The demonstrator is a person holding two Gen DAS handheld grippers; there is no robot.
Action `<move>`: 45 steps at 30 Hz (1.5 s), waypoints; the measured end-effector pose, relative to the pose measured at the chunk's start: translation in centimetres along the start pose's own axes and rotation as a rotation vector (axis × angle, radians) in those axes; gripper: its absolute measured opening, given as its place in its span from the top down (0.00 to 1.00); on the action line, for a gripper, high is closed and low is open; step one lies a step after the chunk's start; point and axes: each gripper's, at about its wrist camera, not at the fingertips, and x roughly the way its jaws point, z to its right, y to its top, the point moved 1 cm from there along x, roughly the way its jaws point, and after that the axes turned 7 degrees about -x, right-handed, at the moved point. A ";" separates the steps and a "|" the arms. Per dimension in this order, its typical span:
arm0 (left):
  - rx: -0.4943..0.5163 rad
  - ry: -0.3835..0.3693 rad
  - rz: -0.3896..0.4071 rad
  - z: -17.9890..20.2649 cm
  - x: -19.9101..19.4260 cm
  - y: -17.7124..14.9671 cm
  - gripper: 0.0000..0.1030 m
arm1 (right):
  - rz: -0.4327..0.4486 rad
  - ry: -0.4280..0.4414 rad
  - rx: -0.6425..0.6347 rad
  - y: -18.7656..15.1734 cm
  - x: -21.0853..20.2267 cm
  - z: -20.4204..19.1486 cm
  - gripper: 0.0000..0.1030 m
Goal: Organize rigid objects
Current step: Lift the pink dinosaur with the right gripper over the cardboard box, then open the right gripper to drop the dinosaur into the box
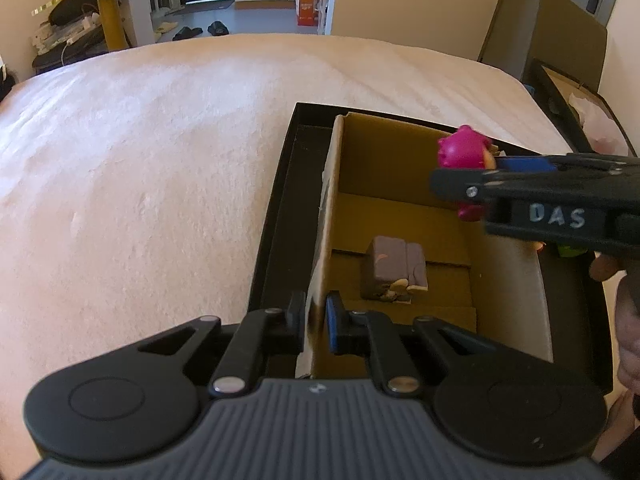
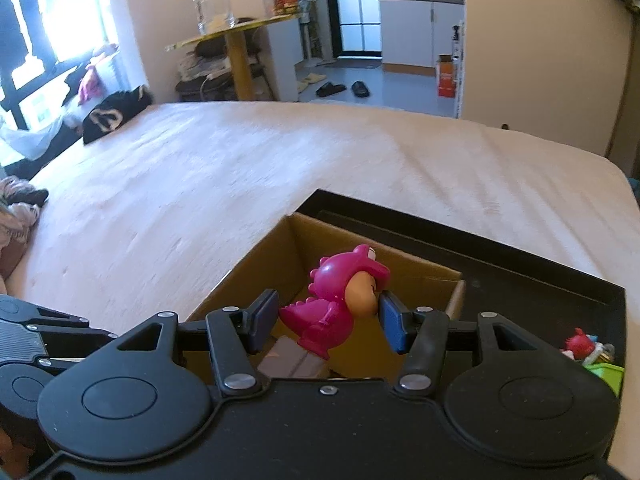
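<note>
Left gripper [image 1: 314,326]: it is pinching the near end of the box's left wall, one pad on each side of the cardboard, steadying the box.
Right gripper [image 2: 329,322]: it is hovering over the box with its pads standing wide; the right pad is touching the toy's face, the left pad is apart from the toy's back.
Toy [image 2: 340,300]: a pink dinosaur figure, tilted head-up between the pads, above the open box; whether it is being held or is dropping free, I cannot tell from either view.
Box [image 1: 404,216]: an open cardboard box sitting inside the black tray, towards the tray's left side.
Block [image 1: 394,274]: a small brown-grey piece is lying on the box floor, below and nearer than the toy.
Tray [image 1: 276,216]: a black tray is resting on the pale bed, with a few small coloured toys [image 2: 588,350] lying at its right end, outside the box.
Step in hand: by my reading, the toy is being dropped into the box beside the block.
Next move: it is likely calling for the right gripper to lift clear and reach for the coloured toys, while the left one is holding the box firm.
</note>
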 end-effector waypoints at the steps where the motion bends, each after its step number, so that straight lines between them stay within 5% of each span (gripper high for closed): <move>1: 0.000 -0.003 -0.003 0.0 0.1 0.0 0.90 | -0.004 0.001 -0.008 0.0 0.1 -0.2 0.48; 21: -0.007 0.007 -0.026 -0.2 0.8 0.1 0.89 | -0.009 -0.015 -0.031 -0.3 -0.3 -0.6 0.42; 41: 0.026 0.079 0.019 0.8 -0.2 -0.2 0.90 | 0.015 -0.254 0.208 -2.1 -4.0 4.9 0.42; 45: 0.032 0.109 0.017 1.1 -0.2 -0.2 0.88 | 0.005 -0.277 0.232 -2.9 -4.0 5.8 0.33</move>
